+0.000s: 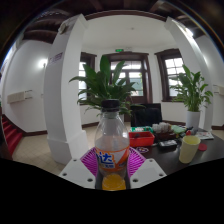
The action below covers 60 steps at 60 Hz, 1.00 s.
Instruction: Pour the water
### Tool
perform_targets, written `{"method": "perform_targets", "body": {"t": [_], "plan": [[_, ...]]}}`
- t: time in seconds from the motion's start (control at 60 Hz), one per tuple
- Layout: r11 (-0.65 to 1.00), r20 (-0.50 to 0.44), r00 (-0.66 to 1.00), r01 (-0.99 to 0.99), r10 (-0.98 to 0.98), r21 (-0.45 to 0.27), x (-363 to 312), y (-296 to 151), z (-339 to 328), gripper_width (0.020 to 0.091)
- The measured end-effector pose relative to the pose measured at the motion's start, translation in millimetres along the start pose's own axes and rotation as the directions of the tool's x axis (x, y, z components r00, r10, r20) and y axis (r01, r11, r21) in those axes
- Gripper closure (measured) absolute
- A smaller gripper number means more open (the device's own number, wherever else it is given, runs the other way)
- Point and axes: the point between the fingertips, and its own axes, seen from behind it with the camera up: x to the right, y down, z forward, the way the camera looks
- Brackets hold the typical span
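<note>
We hold the clear plastic bottle with the orange drink in its lower part and a blue-and-orange label (pixel 113 152) upright between the two fingers of the gripper (pixel 113 163); the magenta pads (pixel 92 160) sit against the bottle's label on both sides, so we judge the fingers pressed onto it, pinching it at mid-height. The bottle neck rises toward a tall green leafy plant (pixel 105 85) standing beyond it, and we cannot tell whether a cap is on. To the right and farther off, a pale yellow-green cup (pixel 189 148) stands on a dark table (pixel 170 157), near a red tray-like object (pixel 142 139); this cup looks like the likely target for the pour. Risks from here, as we judge them: the cup is well apart from the bottle, so tilting early would spill liquid on the table; the grip is on a smooth round label, so the bottle may rotate or slip when tipped; a cap, if present, would block the pour. Pose: the gripper is level, pointing forward, with the bottle vertical.
</note>
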Motion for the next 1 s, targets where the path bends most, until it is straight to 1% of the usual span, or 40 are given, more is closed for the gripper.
{"method": "perform_targets", "body": {"t": [0.083,0.117,0.2,0.217,0.283,0.333,0.35,0.433,0.583,0.617,0.633,0.717,0.733,0.75,0.833,0.883,0.95,0.967,1.0], "plan": [[0.999,0.012,0.999,-0.035,0.035,-0.016,1,-12,9,0.0765],[0.997,0.018,0.997,-0.073,0.073,-0.02,1,-8,4,0.0764],[0.972,0.036,0.971,-0.233,0.235,-0.034,9,-22,15,0.0765],[0.961,0.042,0.961,-0.274,0.275,-0.03,8,-21,5,0.0765],[0.906,0.038,0.905,-0.424,0.424,-0.017,19,-32,13,0.0765],[0.845,0.035,0.844,-0.535,0.534,-0.003,38,-51,27,0.076],[0.818,0.035,0.818,-0.575,0.575,0.009,34,-52,13,0.0761],[0.684,0.045,0.686,-0.728,0.727,0.041,50,-78,26,0.076],[0.388,0.088,0.395,-0.918,0.914,0.084,70,-103,37,0.0761],[0.308,0.102,0.316,-0.947,0.943,0.088,74,-108,37,0.0763],[0.264,0.107,0.273,-0.96,0.956,0.089,88,-114,37,0.0762],[0.057,0.135,0.068,-0.994,0.989,0.09,94,-128,38,0.0756],[0.026,0.137,0.038,-0.996,0.99,0.091,89,-123,40,0.0756],[-0.005,0.139,0.008,-0.995,0.99,0.098,101,-127,40,0.0757],[-0.12,0.161,-0.102,-0.987,0.982,0.104,98,-137,36,0.0755],[-0.184,0.17,-0.164,-0.977,0.972,0.108,108,-137,40,0.0754],[-0.282,0.196,-0.26,-0.954,0.946,0.096,99,-141,34,0.0755],[-0.31,0.202,-0.286,-0.946,0.937,0.097,114,-145,39,0.0756],[-0.362,0.213,-0.336,-0.927,0.917,0.095,115,-147,36,0.0756]]}}
